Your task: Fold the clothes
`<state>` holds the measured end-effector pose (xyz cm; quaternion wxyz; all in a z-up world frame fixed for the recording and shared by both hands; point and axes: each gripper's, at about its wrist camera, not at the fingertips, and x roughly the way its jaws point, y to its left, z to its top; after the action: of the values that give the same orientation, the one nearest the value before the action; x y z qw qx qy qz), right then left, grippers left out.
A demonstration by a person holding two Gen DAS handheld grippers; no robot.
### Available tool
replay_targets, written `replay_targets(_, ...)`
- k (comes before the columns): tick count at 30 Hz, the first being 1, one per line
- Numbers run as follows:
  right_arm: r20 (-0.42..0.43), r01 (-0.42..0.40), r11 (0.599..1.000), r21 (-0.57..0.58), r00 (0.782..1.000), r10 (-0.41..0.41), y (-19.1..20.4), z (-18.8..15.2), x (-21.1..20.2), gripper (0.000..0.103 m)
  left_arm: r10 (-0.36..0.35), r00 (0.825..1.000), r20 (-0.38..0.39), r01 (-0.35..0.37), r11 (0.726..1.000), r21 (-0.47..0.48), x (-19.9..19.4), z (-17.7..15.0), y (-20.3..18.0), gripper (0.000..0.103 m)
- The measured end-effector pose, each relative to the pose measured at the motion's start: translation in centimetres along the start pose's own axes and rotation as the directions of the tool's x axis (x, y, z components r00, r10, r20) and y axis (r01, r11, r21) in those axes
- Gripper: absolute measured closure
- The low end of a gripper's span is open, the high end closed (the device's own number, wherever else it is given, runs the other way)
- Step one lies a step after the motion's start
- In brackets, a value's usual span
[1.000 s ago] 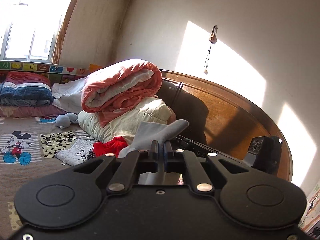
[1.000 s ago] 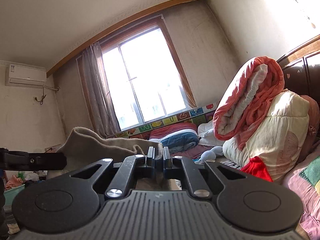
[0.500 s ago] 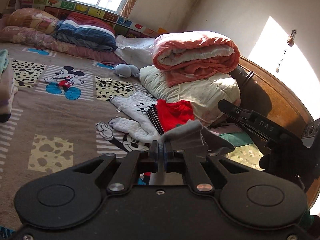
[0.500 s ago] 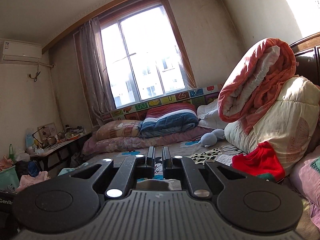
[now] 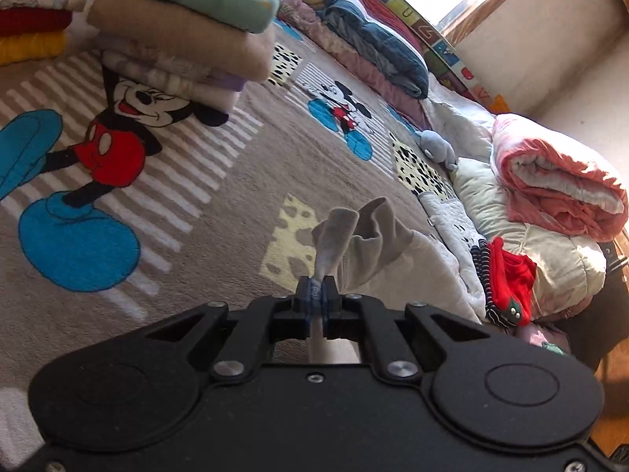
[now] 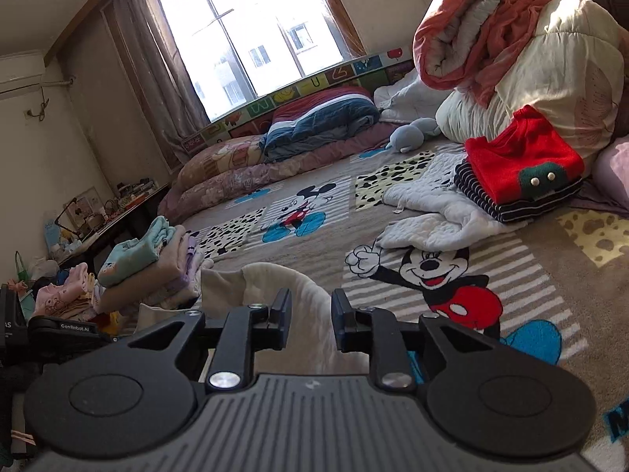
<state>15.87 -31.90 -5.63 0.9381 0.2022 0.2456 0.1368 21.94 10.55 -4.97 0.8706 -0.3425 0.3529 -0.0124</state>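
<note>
A beige-grey garment (image 5: pixel 365 236) lies bunched over the cartoon-mouse bedspread (image 5: pixel 220 196), and my left gripper (image 5: pixel 315 291) is shut on a pinched fold of it. In the right wrist view the same pale cloth (image 6: pixel 287 287) rises in a loop between the fingers of my right gripper (image 6: pixel 310 308). Its jaws are opening, with gaps between the pads and the cloth. The other gripper's black body (image 6: pixel 59 332) shows at the left edge there.
A stack of folded clothes (image 5: pixel 188 27) stands at the upper left of the bed. A red top on striped cloth (image 6: pixel 519 165) lies on a white quilted piece (image 6: pixel 428 216). Rolled quilts (image 6: pixel 511 39) pile against the headboard; a grey soft toy (image 6: pixel 409 135) lies nearby.
Both grippers came down from pointing at the walls and window to just over the bedspread. The left rolled and still pinches the garment. The right gripper's jaws have parted from the cloth.
</note>
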Motion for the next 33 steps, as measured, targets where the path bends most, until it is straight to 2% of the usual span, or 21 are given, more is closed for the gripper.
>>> replay_targets(4, -0.078, 0.016, 0.998, 0.056, 0.997, -0.011, -1.0, -4.0, 0.0, 0.070, 0.069, 0.997, 0.032, -0.064, 0.987, -0.146, -1.2, 1.1, 5.3, 0.100)
replay_targets(8, -0.119, 0.027, 0.996, 0.086, 0.993, -0.016, -1.3, -6.5, -0.3, 0.059, 0.168, 0.984, 0.063, -0.149, 0.960, -0.236, -3.1, 1.2, 9.3, 0.100)
replay_targets(11, -0.142, 0.028, 0.995, 0.092, 0.990, -0.015, -1.1, -7.7, -0.3, 0.056, 0.212, 0.975, 0.069, -0.182, 0.934, -0.307, -4.5, 0.8, 11.6, 0.100)
replay_targets(17, -0.150, 0.032, 0.999, 0.042, 0.988, -0.025, 0.4, -8.1, -0.6, 0.050, 0.311, 0.946, 0.090, -0.254, 0.886, -0.387, -6.7, -0.2, 14.2, 0.100)
replay_targets(19, -0.146, 0.034, 0.999, 0.007, 0.989, -0.032, 1.0, -8.0, -0.9, 0.050, 0.340, 0.939, 0.058, -0.297, 0.883, -0.363, -6.6, -0.3, 14.1, 0.097)
replay_targets(20, -0.143, 0.036, 0.999, -0.013, 0.989, -0.038, 1.4, -8.0, -1.1, 0.049, 0.364, 0.929, 0.068, -0.320, 0.881, -0.350, -7.0, -0.3, 14.0, 0.097)
replay_targets(21, -0.135, 0.038, 0.999, -0.033, 0.990, -0.042, 1.7, -8.0, -1.4, 0.049, 0.388, 0.918, 0.079, -0.342, 0.878, -0.336, -7.3, -0.4, 13.8, 0.092)
replay_targets(22, -0.126, 0.040, 0.998, -0.052, 0.991, -0.046, 2.0, -7.9, -1.8, 0.049, 0.408, 0.908, 0.096, -0.359, 0.876, -0.323, -7.8, -0.4, 13.5, 0.081)
replay_targets(24, -0.104, 0.045, 0.995, -0.092, 0.993, -0.055, 2.5, -7.7, -2.5, 0.047, 0.415, 0.898, 0.145, -0.362, 0.885, -0.292, -8.8, -0.5, 12.7, 0.066)
replay_targets(25, -0.091, 0.050, 0.992, -0.117, 0.994, -0.060, 2.8, -7.6, -2.9, 0.046, 0.408, 0.898, 0.165, -0.357, 0.894, -0.271, -9.2, -0.5, 12.2, 0.063)
replay_targets(26, -0.081, 0.051, 0.988, -0.143, 0.995, -0.063, 3.0, -7.6, -3.3, 0.044, 0.389, 0.905, 0.175, -0.344, 0.908, -0.240, -9.4, -0.4, 11.6, 0.063)
replay_targets(30, -0.076, 0.057, 0.970, -0.237, 0.994, -0.077, 3.3, -7.3, -3.6, 0.036, 0.283, 0.944, 0.168, -0.267, 0.957, -0.114, -8.7, 0.4, 9.0, 0.061)
replay_targets(33, -0.100, 0.024, 0.959, -0.283, 0.993, -0.055, 3.6, -7.5, -3.2, 0.035, 0.227, 0.964, 0.140, -0.225, 0.974, -0.027, -7.3, 0.8, 7.4, 0.060)
